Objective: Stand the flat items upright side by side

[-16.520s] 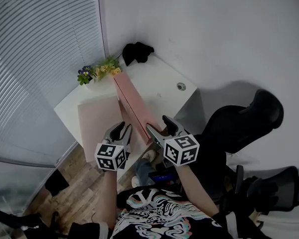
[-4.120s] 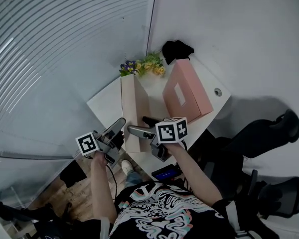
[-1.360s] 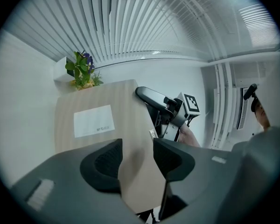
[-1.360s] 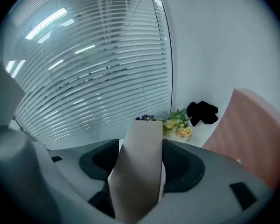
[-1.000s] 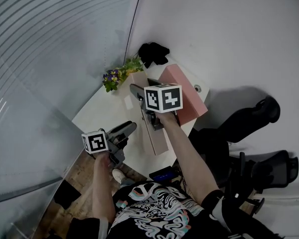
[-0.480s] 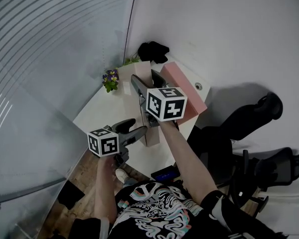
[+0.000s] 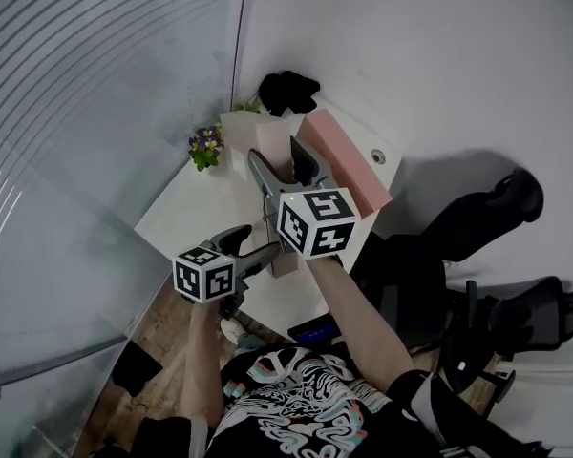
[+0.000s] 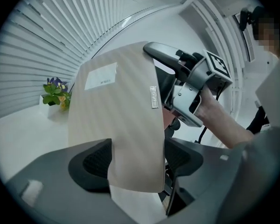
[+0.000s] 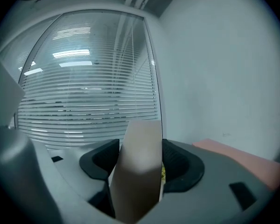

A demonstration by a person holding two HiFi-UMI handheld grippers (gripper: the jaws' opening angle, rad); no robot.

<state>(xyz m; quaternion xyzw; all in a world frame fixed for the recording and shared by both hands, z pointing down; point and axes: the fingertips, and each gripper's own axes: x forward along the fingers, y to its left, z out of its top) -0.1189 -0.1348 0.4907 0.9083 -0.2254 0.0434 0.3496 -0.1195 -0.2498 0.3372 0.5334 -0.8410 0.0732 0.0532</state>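
While held on end over the white desk (image 7: 186, 208), just beside pink box (image 7: 339, 156): beige box (image 8: 116, 125). Probably light, stiff, smooth-faced, quick to topple. Top edge clamped in right tongs (image 9: 139, 157). Left tongs (image 8: 137, 160) just spread wide, loose around its lower part. Best gripped across the thin edges.

Beige box (image 8: 116, 125) upright beside upright pink box (image 7: 349, 165)
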